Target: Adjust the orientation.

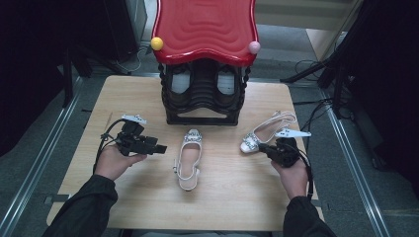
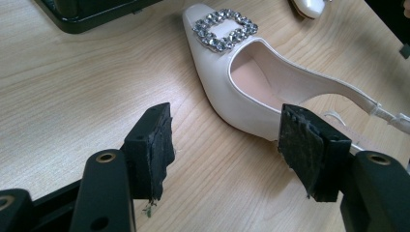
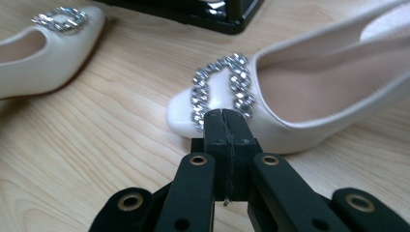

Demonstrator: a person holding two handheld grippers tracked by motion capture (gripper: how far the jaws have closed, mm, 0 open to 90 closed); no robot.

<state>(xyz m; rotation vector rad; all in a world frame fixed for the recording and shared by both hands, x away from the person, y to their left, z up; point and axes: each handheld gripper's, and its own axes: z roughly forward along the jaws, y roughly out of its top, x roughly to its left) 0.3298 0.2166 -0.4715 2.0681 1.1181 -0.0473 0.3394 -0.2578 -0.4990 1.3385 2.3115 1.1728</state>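
Scene: A person at a wooden counter (image 1: 148, 98) works two hand-held grippers around a pair of white slingback shoes, a black shoe rack (image 1: 202, 98) under a red top (image 1: 205, 29) standing at the far side.
Left gripper (image 1: 160, 148): Jaws wide apart, nothing between them, held just above the counter to the left of the middle shoe (image 1: 188, 160) and aimed at its side.
Right gripper (image 1: 262, 147): Jaws pressed together on nothing, the tip right at the toe of the right shoe (image 1: 267, 131), just short of its jewelled buckle (image 3: 222, 89); contact cannot be told.
Shoes: Both lie on the counter well apart, the middle one toe-first toward the rack, the right one angled with its strap far and right.
Rack: Another pair already sits on its shelf.
Step in hand: Apparently nudging or lining up the right shoe by its toe, ahead of any pick-up.
Next move: Likely calls for the closed jaws to push the toe round gently, or to part and take the shoe's side wall; the open left gripper needs a short reach right to clamp the middle shoe's rim.
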